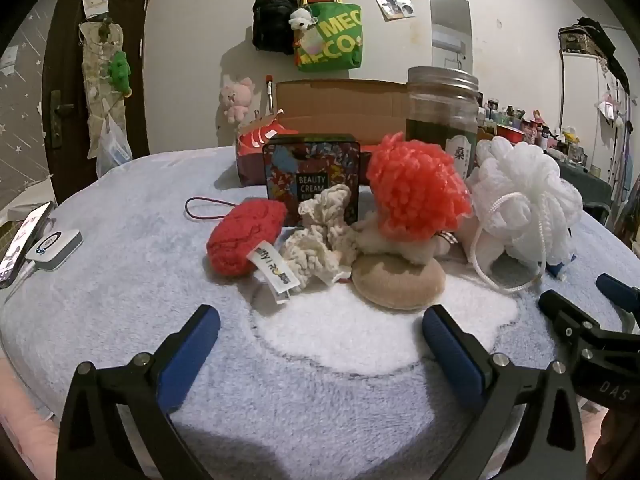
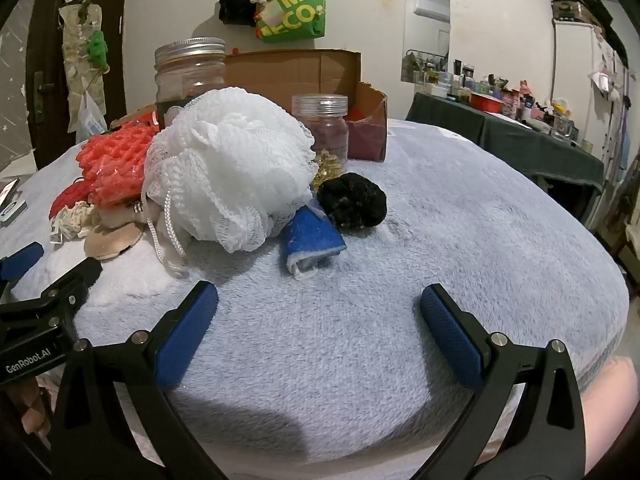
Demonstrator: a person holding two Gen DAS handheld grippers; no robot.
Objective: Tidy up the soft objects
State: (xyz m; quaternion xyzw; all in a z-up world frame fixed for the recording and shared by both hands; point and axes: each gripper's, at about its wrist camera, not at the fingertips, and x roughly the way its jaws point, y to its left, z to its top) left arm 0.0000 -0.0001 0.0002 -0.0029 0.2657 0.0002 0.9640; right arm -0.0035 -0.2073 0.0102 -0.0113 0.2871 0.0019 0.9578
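Observation:
Soft things lie in a row on a pale blue fleece surface (image 1: 120, 280). In the left wrist view: a red knitted pouch (image 1: 244, 236), a cream scrunchie (image 1: 320, 240), a beige puff (image 1: 400, 284), an orange-red pom (image 1: 416, 188) and a white mesh bath puff (image 1: 528, 204). The right wrist view shows the white puff (image 2: 232, 168), a blue rolled cloth (image 2: 312, 240) and a black scrunchie (image 2: 354, 202). My left gripper (image 1: 320, 332) is open and empty, short of the pile. My right gripper (image 2: 320, 312) is open and empty, short of the blue cloth.
Behind the pile stand a patterned tin (image 1: 312, 176), a green-filled glass jar (image 1: 442, 120), a small plastic jar (image 2: 322, 132) and an open cardboard box (image 1: 340, 108). A phone and white charger (image 1: 52, 248) lie at the left edge.

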